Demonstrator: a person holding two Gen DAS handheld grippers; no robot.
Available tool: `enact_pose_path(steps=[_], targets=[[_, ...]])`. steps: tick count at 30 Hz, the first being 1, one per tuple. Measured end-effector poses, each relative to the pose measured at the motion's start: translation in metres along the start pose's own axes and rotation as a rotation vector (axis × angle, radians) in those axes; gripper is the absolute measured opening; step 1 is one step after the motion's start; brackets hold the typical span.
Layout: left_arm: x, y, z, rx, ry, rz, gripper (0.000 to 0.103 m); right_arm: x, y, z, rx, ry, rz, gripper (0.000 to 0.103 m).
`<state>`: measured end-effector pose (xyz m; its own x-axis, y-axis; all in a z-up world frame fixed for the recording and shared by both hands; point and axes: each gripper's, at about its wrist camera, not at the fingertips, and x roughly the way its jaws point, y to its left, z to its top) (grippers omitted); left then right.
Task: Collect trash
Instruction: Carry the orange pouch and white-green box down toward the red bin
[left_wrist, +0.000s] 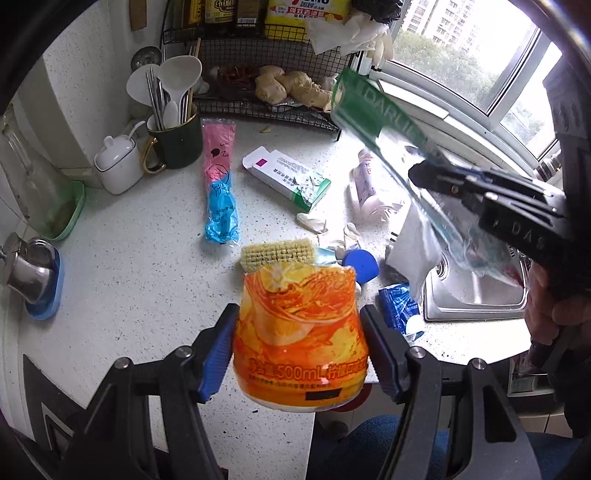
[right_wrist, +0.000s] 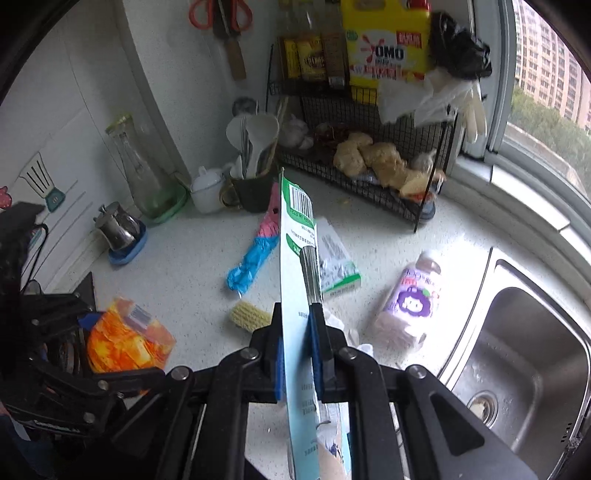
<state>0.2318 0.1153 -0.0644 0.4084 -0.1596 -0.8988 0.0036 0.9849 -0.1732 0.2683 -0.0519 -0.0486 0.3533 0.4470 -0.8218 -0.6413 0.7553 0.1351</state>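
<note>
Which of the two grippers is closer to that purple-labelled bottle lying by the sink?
Right. The right gripper, clamped on a green-and-white package, is just beside the bottle. The left gripper, holding an orange bottle, sits farther off.

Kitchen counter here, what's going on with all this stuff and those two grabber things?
A person is clearing trash off the counter with a handheld gripper in each hand. The left gripper is clamped on an orange drink bottle, held above the counter edge. The right gripper is shut on a flat green and white toothbrush package, lifted near the sink. A pink and blue wrapper, a white carton and a purple-labelled bottle lie uncollected.
</note>
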Motion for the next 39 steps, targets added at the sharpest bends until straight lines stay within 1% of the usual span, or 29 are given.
enact_pose_path(steps=[1, 3, 4, 6, 8, 10, 16, 22, 25, 31, 39], targets=[[0.000, -0.001, -0.001, 0.003, -0.001, -0.005, 0.064, -0.004, 0.003, 0.002, -0.024, -0.021, -0.024, 0.010], [0.001, -0.002, 0.001, 0.009, 0.000, -0.008, 0.064, 0.002, 0.006, 0.003, -0.071, 0.003, -0.049, 0.010], [0.002, -0.002, 0.002, 0.015, -0.003, -0.006, 0.064, 0.005, 0.005, 0.001, -0.073, 0.019, -0.060, 0.010], [0.003, -0.003, 0.004, 0.021, -0.007, -0.007, 0.064, 0.008, 0.000, -0.002, -0.057, 0.037, -0.049, 0.010], [0.003, -0.003, 0.007, 0.026, -0.014, -0.011, 0.064, 0.004, -0.004, -0.005, -0.028, 0.028, -0.048, 0.010], [0.002, -0.005, 0.008, 0.031, -0.016, -0.004, 0.064, -0.005, -0.007, -0.006, 0.006, 0.016, -0.029, 0.010], [-0.012, -0.025, 0.007, 0.074, -0.047, -0.022, 0.064, -0.043, -0.008, -0.010, 0.018, -0.006, -0.041, 0.010], [-0.029, -0.056, -0.006, 0.112, -0.079, -0.027, 0.064, -0.084, -0.004, -0.030, 0.020, -0.011, -0.058, 0.010], [-0.041, -0.077, -0.022, 0.133, -0.098, -0.028, 0.064, -0.104, -0.002, -0.048, 0.021, -0.007, -0.070, 0.010], [-0.062, -0.117, -0.062, 0.156, -0.116, -0.009, 0.064, -0.147, 0.001, -0.097, 0.039, -0.007, -0.068, 0.010], [-0.076, -0.162, -0.131, 0.173, -0.103, 0.007, 0.064, -0.186, 0.009, -0.160, 0.069, 0.006, -0.054, 0.010]])
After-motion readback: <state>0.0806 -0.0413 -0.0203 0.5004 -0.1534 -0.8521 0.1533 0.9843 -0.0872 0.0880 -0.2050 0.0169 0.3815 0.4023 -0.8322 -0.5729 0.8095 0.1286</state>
